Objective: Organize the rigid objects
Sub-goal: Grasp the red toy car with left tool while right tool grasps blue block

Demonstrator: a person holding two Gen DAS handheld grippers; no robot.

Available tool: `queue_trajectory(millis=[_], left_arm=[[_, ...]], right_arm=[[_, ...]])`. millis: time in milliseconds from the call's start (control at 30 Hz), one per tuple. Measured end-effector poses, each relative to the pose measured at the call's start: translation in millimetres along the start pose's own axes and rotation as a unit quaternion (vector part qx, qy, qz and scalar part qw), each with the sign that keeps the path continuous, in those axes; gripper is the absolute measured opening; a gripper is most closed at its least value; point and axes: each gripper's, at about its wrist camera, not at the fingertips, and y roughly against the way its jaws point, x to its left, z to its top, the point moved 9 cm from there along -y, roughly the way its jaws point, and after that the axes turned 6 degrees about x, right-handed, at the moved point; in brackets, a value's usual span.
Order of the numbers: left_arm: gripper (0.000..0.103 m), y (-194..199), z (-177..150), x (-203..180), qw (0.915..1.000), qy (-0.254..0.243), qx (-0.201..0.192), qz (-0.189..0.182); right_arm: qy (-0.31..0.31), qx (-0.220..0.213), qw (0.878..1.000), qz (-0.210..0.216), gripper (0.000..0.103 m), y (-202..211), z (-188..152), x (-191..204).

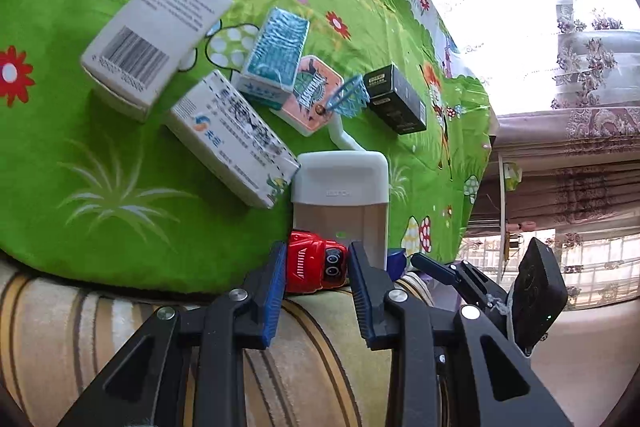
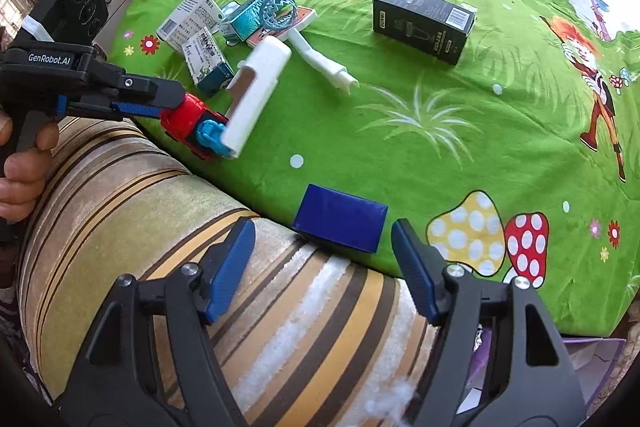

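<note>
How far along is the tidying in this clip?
Early. Several boxes already cluster with the basketball hoop toy. The left gripper holds the red toy car at the sheet's edge. The black box and blue block still sit apart; the right gripper is open.

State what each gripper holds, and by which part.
The left gripper clamps the red toy car by its two sides; the right gripper is open, holding nothing.

Relative to the lint roller [image 2: 256, 95]: toy car [image 2: 192, 125] touching its near end, cartons [image 2: 200, 27] behind, block [image 2: 340, 223] nearer.
</note>
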Motion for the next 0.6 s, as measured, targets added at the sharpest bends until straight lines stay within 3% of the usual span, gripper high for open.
queue_trajectory(millis=[100,367,400,467,600], left_arm=[[0.033,4.4,6.0,6.2,0.9999,0.001,-0.011,0.007],[0.035,14.3,8.4,30.6,0.9988,0.029,-0.025,0.03],[0.035,14.8,7.9,30.1,0.9988,0.028,-0.025,0.03],[0.038,18.0,6.6,27.7,0.9987,0.022,-0.03,0.035],[0.056,25.7,1.2,16.8,0.9961,-0.019,-0.047,0.072]], right_arm=[[-0.01,0.005,1.0,0.021,0.074,-6.0,3.1,0.2],[-0.023,0.014,0.999,0.022,0.074,-17.2,11.6,-1.0],[-0.023,0.015,0.999,0.022,0.07,-19.5,13.2,-0.7],[-0.024,0.022,0.999,0.019,0.058,-26.2,13.7,-1.1],[-0.026,0.014,0.999,0.022,0.058,-25.3,13.0,-0.4]])
